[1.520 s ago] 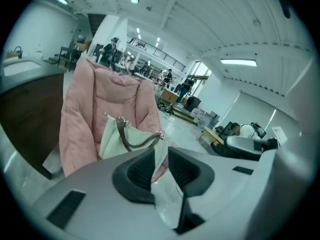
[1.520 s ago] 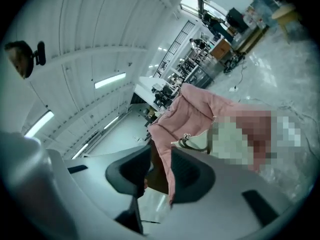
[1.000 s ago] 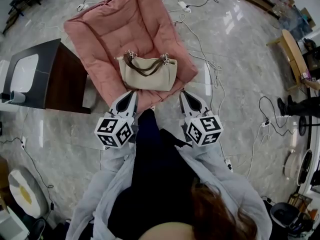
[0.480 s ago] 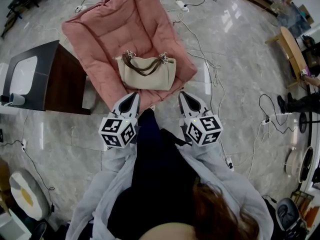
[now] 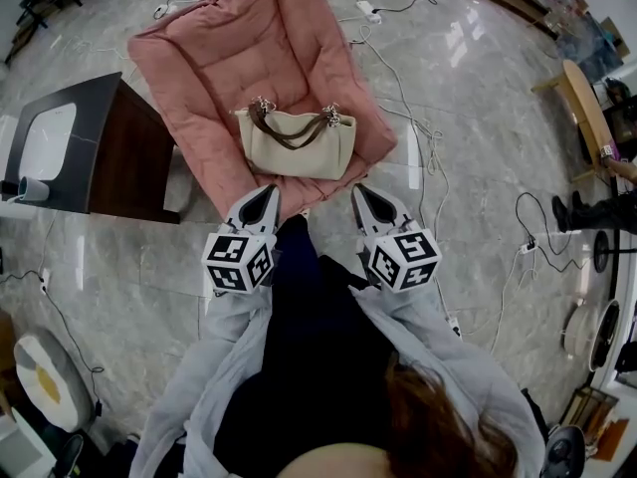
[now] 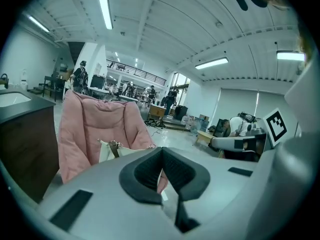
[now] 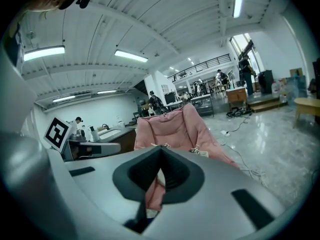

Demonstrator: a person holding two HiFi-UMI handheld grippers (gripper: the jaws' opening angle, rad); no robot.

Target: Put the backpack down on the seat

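The bag [image 5: 297, 145] is cream with brown handles and stands upright on the pink cushioned seat [image 5: 229, 58], near its front edge. Nothing holds it. My left gripper [image 5: 267, 189] and right gripper [image 5: 358, 189] hang side by side just in front of the seat, both shut and empty, their tips pointing at the bag from a short gap away. In the left gripper view, the bag [image 6: 112, 150] and the seat [image 6: 95, 129] show past the shut left gripper [image 6: 161, 151]. Beyond the shut right gripper [image 7: 160, 151], the right gripper view has the same pink seat [image 7: 170, 129].
A dark table [image 5: 119, 157] with a white basin stands left of the seat. Cables [image 5: 418, 137] trail over the marble floor to the right. A round wooden table [image 5: 582, 108] and a person's legs [image 5: 597, 212] are at the far right.
Both grippers stay shut and almost still; the left one has edged slightly right. The bag rests on the seat as before.
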